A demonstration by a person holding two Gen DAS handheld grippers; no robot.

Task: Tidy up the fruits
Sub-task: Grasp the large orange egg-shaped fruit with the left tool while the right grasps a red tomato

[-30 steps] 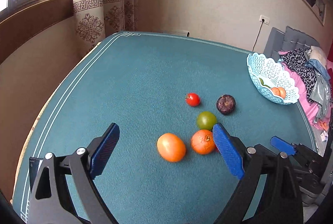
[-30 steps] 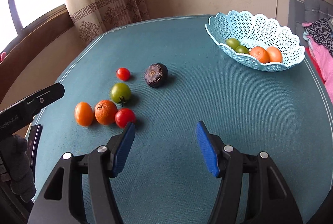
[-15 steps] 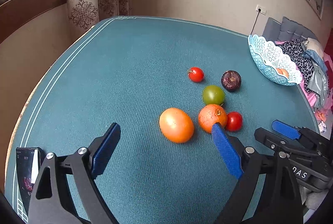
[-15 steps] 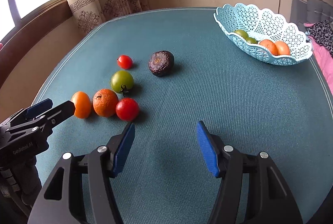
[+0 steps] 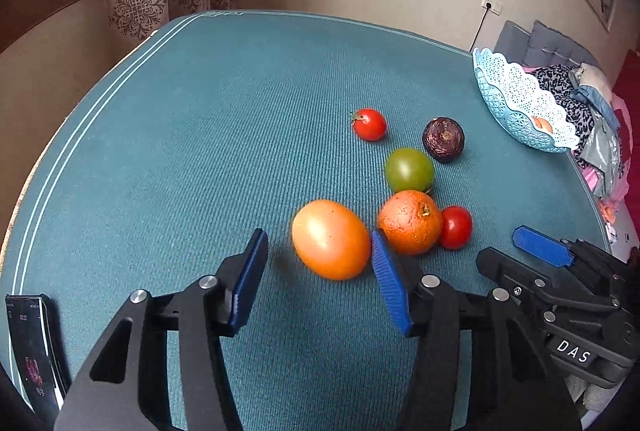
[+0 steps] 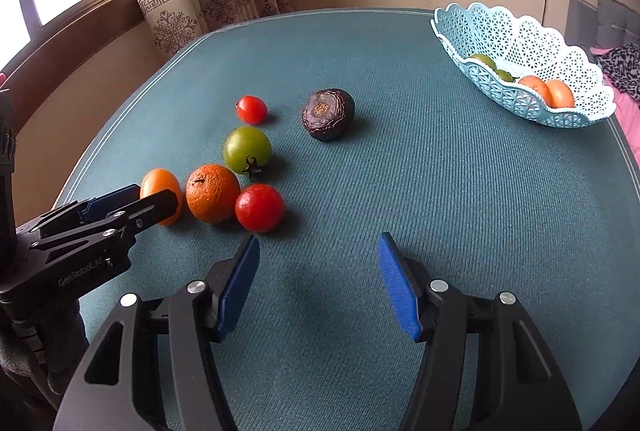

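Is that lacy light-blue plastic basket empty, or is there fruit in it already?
Not empty. The light-blue basket holds two orange fruits and two green fruits.

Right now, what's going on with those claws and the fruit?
Left gripper closing around smooth orange fruit, not yet clamped. Right gripper open, empty. Rough orange crowds the left gripper's right finger.

Left gripper [image 5: 318, 251]: matte black angular frame, triangular cut-outs in each arm, round silver screws at the pivots, ribbed royal-blue pads [image 5: 390, 285] on the inner faces. White lettering "GenRobot.AI" on its side, seen from the right wrist view. Right gripper [image 6: 318, 271]: same build, black arms, silver screws, blue ribbed pads; white letters "DAS" on its body in the left wrist view. Grey knitted glove [image 6: 38, 359] on the hand beneath the left gripper.
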